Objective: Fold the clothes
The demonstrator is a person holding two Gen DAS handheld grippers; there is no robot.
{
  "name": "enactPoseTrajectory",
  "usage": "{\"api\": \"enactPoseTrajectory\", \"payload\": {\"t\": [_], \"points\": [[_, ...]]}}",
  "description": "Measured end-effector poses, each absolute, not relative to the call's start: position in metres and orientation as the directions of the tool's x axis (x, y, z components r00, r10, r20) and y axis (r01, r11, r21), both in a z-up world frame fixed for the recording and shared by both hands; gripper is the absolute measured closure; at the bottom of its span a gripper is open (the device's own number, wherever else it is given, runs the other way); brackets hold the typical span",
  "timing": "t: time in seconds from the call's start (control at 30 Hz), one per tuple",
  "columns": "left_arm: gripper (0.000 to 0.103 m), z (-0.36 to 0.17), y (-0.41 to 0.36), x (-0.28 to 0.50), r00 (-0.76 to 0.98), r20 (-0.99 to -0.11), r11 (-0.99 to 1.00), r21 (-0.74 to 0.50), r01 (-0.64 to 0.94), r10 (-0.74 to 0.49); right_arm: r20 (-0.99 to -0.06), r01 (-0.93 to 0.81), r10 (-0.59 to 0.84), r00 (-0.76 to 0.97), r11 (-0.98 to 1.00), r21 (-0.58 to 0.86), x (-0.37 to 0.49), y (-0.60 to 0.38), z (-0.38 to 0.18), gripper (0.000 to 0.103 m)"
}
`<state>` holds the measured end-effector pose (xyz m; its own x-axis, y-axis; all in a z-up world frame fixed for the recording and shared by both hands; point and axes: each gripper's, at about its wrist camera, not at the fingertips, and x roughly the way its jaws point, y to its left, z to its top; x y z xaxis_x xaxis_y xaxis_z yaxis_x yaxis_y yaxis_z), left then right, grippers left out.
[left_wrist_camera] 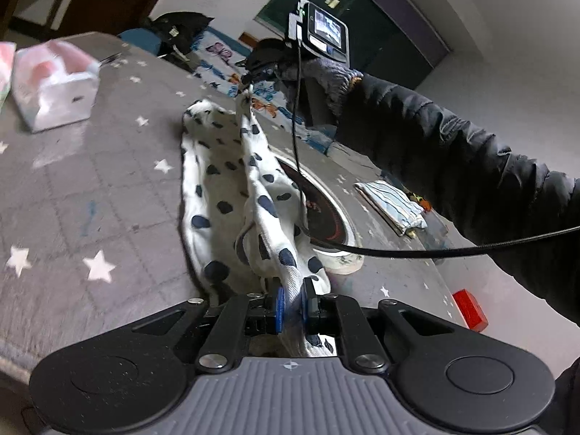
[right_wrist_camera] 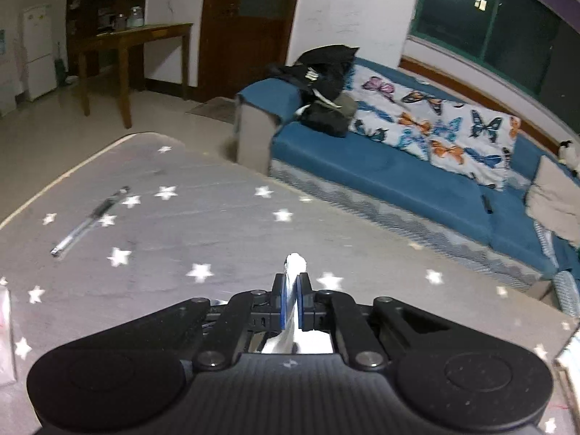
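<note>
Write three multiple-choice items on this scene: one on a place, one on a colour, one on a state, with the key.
1. Where does the pen lie?
A. on the star-print table cover
B. on the blue sofa
C. on the floor

2. What colour are the spots on the white garment?
A. red
B. dark blue
C. green

3. How is the left gripper?
A. open above the garment
B. shut on nothing
C. shut on the garment

Key: 1 A, the pen rests among the stars; 2 B, the spots read navy; 3 C, cloth runs between its blue fingers, and the right gripper pinches white cloth too.
</note>
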<state>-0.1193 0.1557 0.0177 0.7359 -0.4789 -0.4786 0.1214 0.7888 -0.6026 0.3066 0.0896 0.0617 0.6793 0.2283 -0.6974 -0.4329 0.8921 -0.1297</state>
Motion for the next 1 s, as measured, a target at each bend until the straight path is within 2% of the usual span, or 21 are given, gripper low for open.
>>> {"api": "enactPoseTrajectory", "payload": {"t": [0.13,0.4,0.63,0.8,0.9,1.0], "points": [[0.092,0.013,0.16,-0.126,0.737,-0.493,0.786,-0.612,0.085,-0.463,-0.714,-0.479,0.313,0.627,0.877,-0.036,0.303,0.101,0.055,0.09],[0.091,0.007,0.158,-0.124,0.723,-0.503,0.784,-0.615,0.086,-0.474,-0.736,-0.534,0.327,0.592,0.844,-0.055,0.294,0.083,0.053,0.09],[0.091,0.007,0.161,-0.119,0.73,-0.503,0.79,-0.607,0.083,-0.463,-0.794,-0.607,0.412,0.447,0.792,0.07,0.286,0.081,0.032,0.09],[0.091,0.011,0.16,-0.12,0.741,-0.493,0.799,-0.593,0.097,-0.456,-0.818,-0.622,0.376,0.436,0.782,0.028,0.273,0.097,0.014,0.09],[0.091,0.011,0.16,-0.119,0.741,-0.492,0.8,-0.591,0.101,-0.457,-0.811,-0.62,0.359,0.461,0.784,-0.005,0.271,0.101,0.012,0.1],[0.091,0.01,0.161,-0.119,0.739,-0.49,0.797,-0.595,0.103,-0.462,-0.773,-0.597,0.396,0.495,0.802,0.028,0.269,0.098,0.022,0.103]]}}
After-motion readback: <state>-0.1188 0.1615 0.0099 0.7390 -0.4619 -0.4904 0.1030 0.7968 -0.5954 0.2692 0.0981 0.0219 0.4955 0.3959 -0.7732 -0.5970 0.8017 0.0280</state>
